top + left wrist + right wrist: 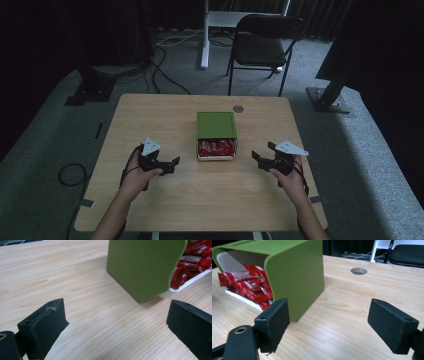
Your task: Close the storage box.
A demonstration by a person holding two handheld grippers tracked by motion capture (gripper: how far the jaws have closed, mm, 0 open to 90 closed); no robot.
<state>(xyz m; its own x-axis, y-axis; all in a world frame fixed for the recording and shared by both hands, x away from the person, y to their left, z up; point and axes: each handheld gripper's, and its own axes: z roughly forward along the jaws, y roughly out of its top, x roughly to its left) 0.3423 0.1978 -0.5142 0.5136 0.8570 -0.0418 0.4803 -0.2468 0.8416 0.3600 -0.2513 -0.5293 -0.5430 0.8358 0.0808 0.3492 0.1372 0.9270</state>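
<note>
Two grippers, both with jaws wide apart and holding nothing, sit low on the table (165,210). The left gripper (175,162) and right gripper (254,156) flank the box (215,125), which is mid-table, between and slightly beyond them. Its white tray (216,157) of red packets (216,147) pokes out the near end. Looks about equally close to both.

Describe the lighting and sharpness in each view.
High view: dim overall, dark surroundings, only the table moderately lit. Left gripper view: brighter; the green box casts a soft shadow, the red packets look slightly blurred. Right gripper view: bright sheen on the wood, near black jaws a bit soft.
</note>
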